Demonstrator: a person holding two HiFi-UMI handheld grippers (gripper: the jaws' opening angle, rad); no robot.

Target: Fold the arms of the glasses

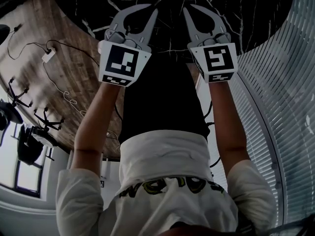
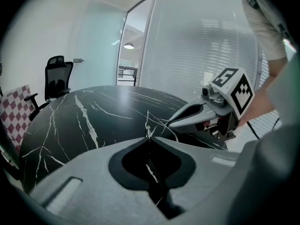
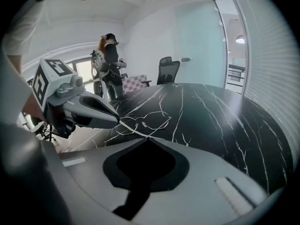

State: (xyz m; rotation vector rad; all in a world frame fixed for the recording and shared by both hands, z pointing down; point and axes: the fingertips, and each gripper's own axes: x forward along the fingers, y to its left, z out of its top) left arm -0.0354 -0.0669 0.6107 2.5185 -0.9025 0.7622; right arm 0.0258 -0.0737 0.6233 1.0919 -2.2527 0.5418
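Both grippers sat tip to tip over the black marble table [image 3: 220,121]. The left gripper [image 2: 149,138] was clamped tight on the rim of the wire glasses [image 3: 141,123], which lay on the marble. The right gripper [image 3: 143,138] was closed just as hard, one thin arm running into its tips. From the head view, the glasses were lost among the white veins.

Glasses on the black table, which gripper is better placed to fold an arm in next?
Right, most likely. The right gripper, shut, sits near the loose ends of the arms of the glasses, so it could sweep one inward. The left gripper is at the frame's corner, better suited to steadying.
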